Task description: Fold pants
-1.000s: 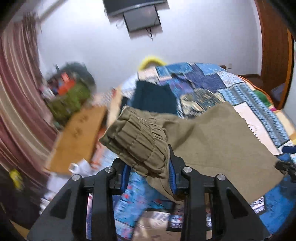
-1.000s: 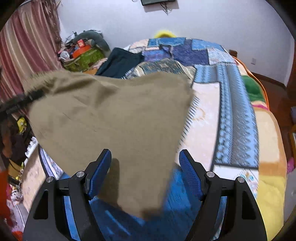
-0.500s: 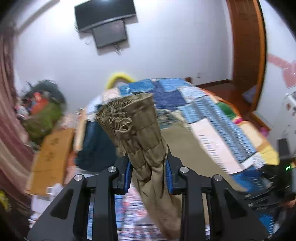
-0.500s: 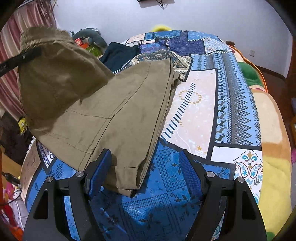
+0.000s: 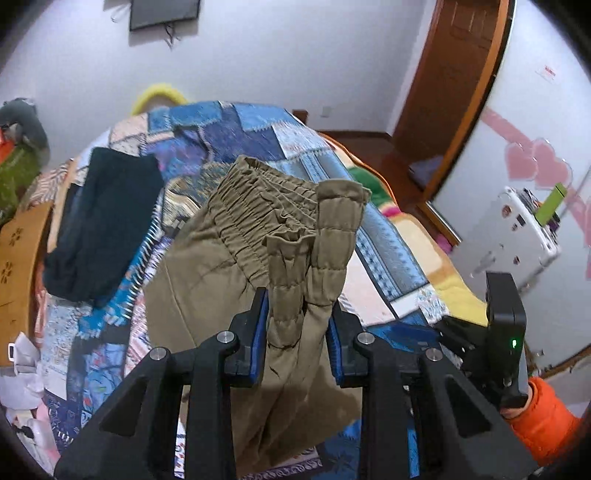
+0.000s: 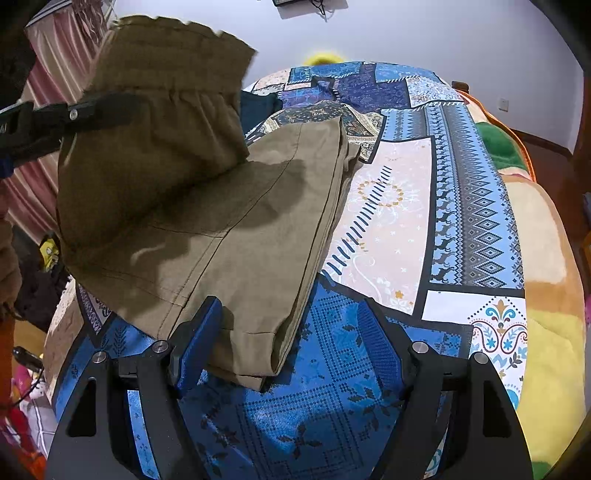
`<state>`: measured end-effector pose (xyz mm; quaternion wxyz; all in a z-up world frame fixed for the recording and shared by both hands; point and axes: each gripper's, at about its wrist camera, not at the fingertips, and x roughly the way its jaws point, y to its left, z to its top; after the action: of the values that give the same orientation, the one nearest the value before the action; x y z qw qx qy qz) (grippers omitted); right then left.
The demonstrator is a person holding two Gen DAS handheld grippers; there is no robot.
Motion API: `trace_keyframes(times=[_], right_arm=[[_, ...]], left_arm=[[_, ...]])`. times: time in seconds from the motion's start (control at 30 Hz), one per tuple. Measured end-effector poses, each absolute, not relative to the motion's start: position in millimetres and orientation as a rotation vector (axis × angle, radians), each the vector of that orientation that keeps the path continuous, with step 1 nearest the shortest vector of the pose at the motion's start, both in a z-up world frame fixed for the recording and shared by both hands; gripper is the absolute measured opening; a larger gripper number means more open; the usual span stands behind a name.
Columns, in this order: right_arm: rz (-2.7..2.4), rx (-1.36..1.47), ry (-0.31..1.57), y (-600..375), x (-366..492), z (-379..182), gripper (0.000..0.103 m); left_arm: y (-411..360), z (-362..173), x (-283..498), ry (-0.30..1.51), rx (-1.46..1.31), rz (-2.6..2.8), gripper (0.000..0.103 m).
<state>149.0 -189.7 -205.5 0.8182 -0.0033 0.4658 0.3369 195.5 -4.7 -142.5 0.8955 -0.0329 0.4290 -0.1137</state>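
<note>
- Holding item: left gripper (image 5: 297,328), blue pads clamped on the gathered elastic waistband of the pants (image 5: 258,236); the waistband stands bunched above the pads and is lifted off the bed.
- Pants, olive-khaki: waist end raised, the rest trailing down onto the bed (image 6: 476,192); in the right wrist view the legs (image 6: 258,229) lie flat and doubled on the bedspread, hem just beside the near left pad of the right gripper.
- Right gripper (image 6: 291,350): fingers apart, nothing between them, hovering over the blue patterned part of the bedspread near the hem; not touching the cloth as far as can be seen.
- Left gripper as seen from the right wrist view (image 6: 74,114): black bar across the lifted waistband at upper left.
- Bedspread: patchwork of blue, cream and yellow panels, covering the bed.
- Dark garment (image 5: 99,229): folded, lying on the bed to the left of the pants, apart from them.
- Orange sleeve (image 5: 543,417): lower right of the left wrist view, behind a black device with a green light.
- Wall screen (image 5: 164,13), wooden door (image 5: 461,74), striped curtain (image 6: 55,62): room background.
</note>
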Motion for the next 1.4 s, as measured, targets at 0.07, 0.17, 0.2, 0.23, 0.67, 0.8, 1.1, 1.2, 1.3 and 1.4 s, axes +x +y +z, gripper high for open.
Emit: trace_keyframes(times=[0.07,0.17,0.2,0.23,0.67,0.8,1.1,1.2,1.3,1.4], right_arm=[[0.718,-0.008,0.992,-189.7,149.0,-205.6,0.072],[0.718,-0.011,0.989,-189.4,148.6,-205.7,0.072],[0.718,-0.011,0.988,-189.3,148.6,-205.5,0.072],[0.718,-0.010,0.988,-189.3,148.6,-205.5,0.072],[0.711,0.035,0.977,-203.2,142.8,-194.7,0.072],[0.683,0.053,0.954,-211.8,145.4,-187.1,0.072],[0.602,0.079,0.951,-226.2,158.8,-185.4,0.072],[0.579,0.082,0.951,-230.5,161.5,-185.9,0.072],[0.560,0.088,0.951,-235.8,163.5,-185.6,0.072],[0.547,0.090,0.946,-239.6,164.9,-184.5,0.072]], left_arm=[[-6.1,-146.0,192.9,0.915,-0.078,-0.281,0.029],[-7.1,-149.3,188.3,0.948,-0.075,-0.328,0.034],[-7.1,-149.8,187.1,0.949,-0.070,-0.334,0.037],[-6.7,-148.9,184.6,0.946,-0.061,-0.339,0.039],[58.6,-127.3,228.3,0.845,-0.003,-0.138,0.067],[78.2,-140.8,274.7,0.875,0.011,-0.070,0.078],[88.6,-225.6,373.9,1.091,0.062,-0.006,0.082],[79.9,-259.7,393.3,1.175,0.126,0.003,0.082],[73.5,-285.8,397.7,1.216,0.217,0.034,0.082],[74.3,-287.8,384.0,1.182,0.235,0.020,0.084]])
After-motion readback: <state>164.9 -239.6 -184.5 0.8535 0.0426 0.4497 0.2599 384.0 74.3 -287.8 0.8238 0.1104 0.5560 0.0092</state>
